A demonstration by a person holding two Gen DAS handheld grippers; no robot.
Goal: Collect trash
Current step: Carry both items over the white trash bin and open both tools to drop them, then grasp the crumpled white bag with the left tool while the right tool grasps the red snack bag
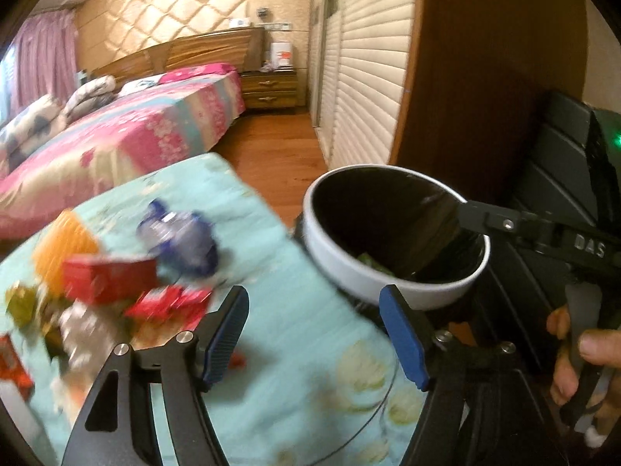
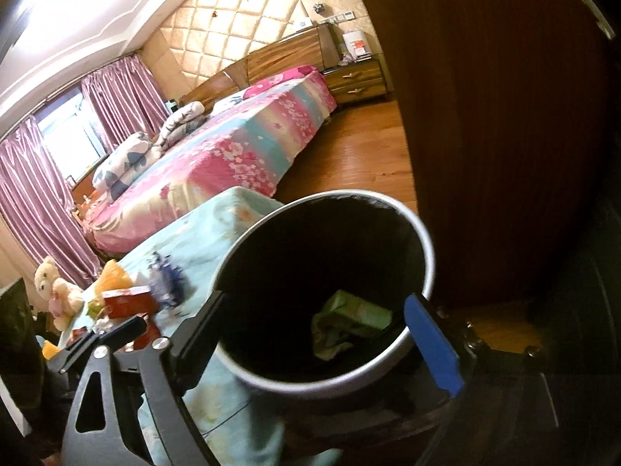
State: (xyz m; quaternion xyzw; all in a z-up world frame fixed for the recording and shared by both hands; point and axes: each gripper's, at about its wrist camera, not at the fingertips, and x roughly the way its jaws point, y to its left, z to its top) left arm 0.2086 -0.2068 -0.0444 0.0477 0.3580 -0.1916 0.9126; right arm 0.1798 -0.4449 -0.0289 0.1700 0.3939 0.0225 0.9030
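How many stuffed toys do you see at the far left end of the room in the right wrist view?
2: a cream teddy bear and a smaller pink one leaning against it, beside the curtain. Others may be hidden.

Both the left claw (image 1: 316,334) and right claw (image 2: 322,303) gape wide, tilted downward, gripping nothing.

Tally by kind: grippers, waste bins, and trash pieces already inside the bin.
Grippers: 2, left gripper, right gripper, both open
White round waste bin with black liner: 1
Green crumpled packet inside it: 1
Total: 4
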